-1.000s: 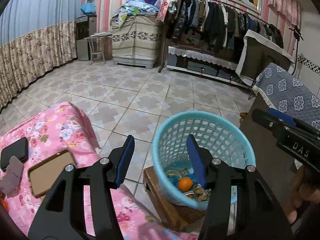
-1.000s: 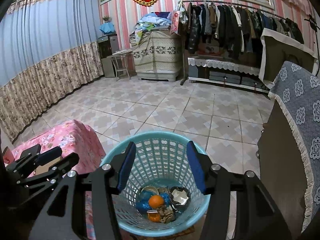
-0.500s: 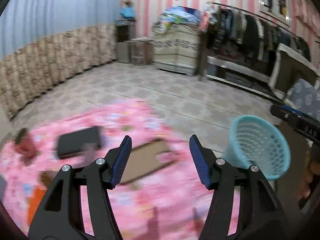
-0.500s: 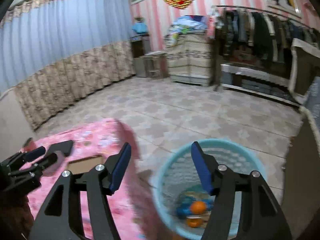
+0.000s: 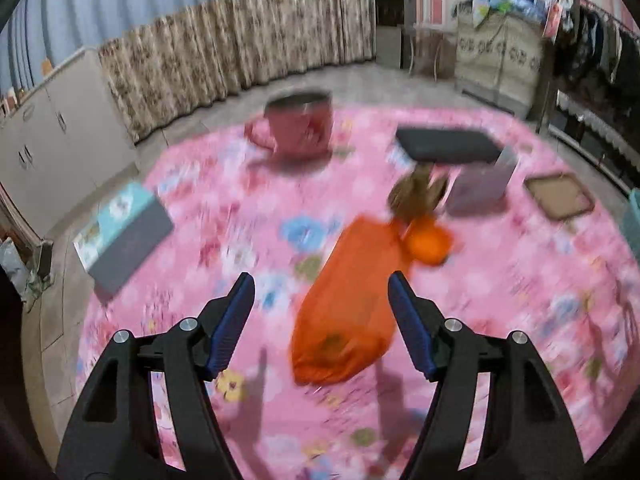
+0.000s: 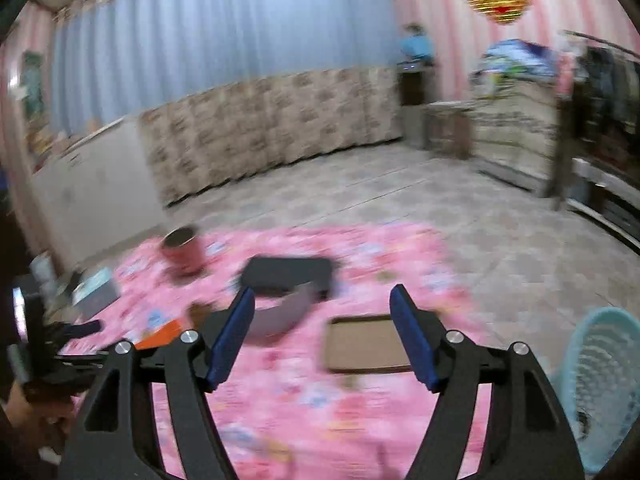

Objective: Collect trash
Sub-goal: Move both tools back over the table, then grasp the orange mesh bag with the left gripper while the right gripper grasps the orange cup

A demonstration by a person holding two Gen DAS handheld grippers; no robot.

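Observation:
An orange plastic bag (image 5: 352, 296) lies on the pink floral tablecloth (image 5: 520, 280), with an orange peel (image 5: 430, 242) and a brown crumpled scrap (image 5: 418, 194) at its far end. My left gripper (image 5: 322, 316) is open and empty, hovering just above the near end of the bag. My right gripper (image 6: 322, 336) is open and empty above the table's right part. The light blue trash basket (image 6: 600, 372) stands off the table's right edge. The left gripper also shows at the left of the right wrist view (image 6: 76, 344). Both views are blurred.
On the cloth: a red cup on a saucer (image 5: 300, 124), a black case (image 5: 446, 146), a grey pouch (image 5: 480, 184), a brown phone case (image 5: 558, 196) and a book (image 5: 124, 236). Beyond lie tiled floor, curtains and a clothes rack.
Both grippers have swung left, away from the basket and over the table. The left one now looks down on the orange bag. Both stayed open.

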